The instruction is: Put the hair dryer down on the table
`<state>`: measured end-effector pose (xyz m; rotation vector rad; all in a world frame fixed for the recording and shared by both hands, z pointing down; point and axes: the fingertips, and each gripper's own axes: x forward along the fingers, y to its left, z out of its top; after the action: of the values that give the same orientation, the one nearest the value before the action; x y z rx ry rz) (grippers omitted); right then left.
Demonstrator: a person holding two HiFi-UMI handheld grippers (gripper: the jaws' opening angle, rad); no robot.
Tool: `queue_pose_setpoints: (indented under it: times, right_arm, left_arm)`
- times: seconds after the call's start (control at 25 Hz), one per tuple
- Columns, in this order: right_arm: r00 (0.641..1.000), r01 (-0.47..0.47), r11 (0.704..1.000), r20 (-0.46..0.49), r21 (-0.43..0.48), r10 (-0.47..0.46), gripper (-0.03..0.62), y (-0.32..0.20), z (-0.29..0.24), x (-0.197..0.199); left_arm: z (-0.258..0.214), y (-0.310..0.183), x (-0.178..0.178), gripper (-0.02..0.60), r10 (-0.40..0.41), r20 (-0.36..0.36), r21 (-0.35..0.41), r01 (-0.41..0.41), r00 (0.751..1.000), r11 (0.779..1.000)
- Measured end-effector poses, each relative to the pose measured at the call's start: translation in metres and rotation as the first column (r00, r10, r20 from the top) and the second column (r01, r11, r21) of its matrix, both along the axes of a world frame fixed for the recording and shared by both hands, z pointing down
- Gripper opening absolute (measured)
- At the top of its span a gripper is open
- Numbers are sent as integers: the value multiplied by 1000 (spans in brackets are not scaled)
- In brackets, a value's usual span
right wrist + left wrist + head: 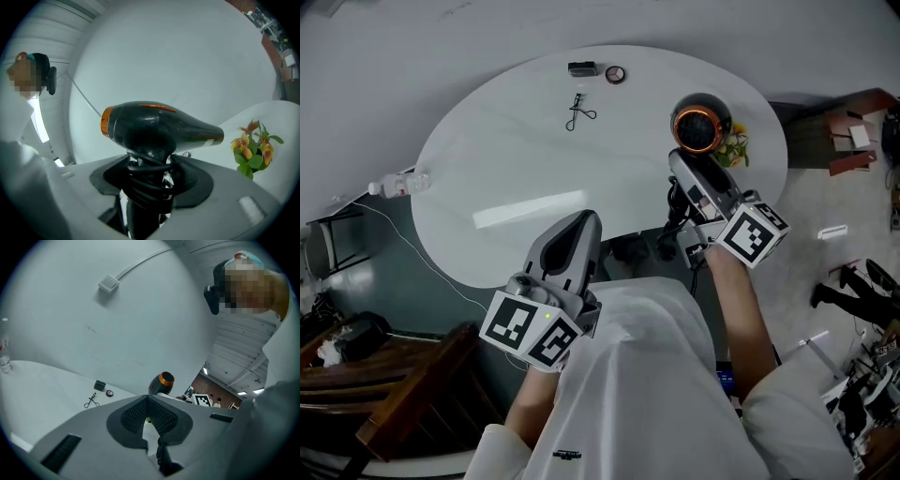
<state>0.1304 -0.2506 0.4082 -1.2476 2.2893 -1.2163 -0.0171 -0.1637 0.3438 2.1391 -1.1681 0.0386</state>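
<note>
A black hair dryer [701, 122] with an orange ring hangs over the right part of the white oval table [516, 159]. My right gripper [686, 171] is shut on its handle, which has the black cord wound round it. In the right gripper view the hair dryer [159, 126] lies crosswise above the jaws, and the right gripper [147, 176] clamps the wrapped handle. My left gripper [581, 227] hovers at the table's near edge, shut and empty. Seen from the left gripper [149, 401], the hair dryer [161, 382] shows beyond the closed pads.
An eyelash curler [577, 111], a small black box [582, 68] and a round compact [616, 74] lie at the far side. Yellow flowers [733, 145] sit beside the dryer. A water bottle [398, 184] lies at the left rim. Dark wooden furniture [394, 394] stands lower left.
</note>
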Motion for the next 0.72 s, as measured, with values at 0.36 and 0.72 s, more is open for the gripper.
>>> queue_pose_setpoints:
  times: [0.36,0.72]
  right_arm:
    - [998,-10,998,-70,-67,6,279,-17,42,-4]
    - [994,-25,991,-111,-128,11,279,-32,83,-7]
  left_arm:
    - [16,-3,-3,9,-11,-10,-44,10,1000,999]
    - [30,-7,-8,9,-24,-9,-72,23,1000,997]
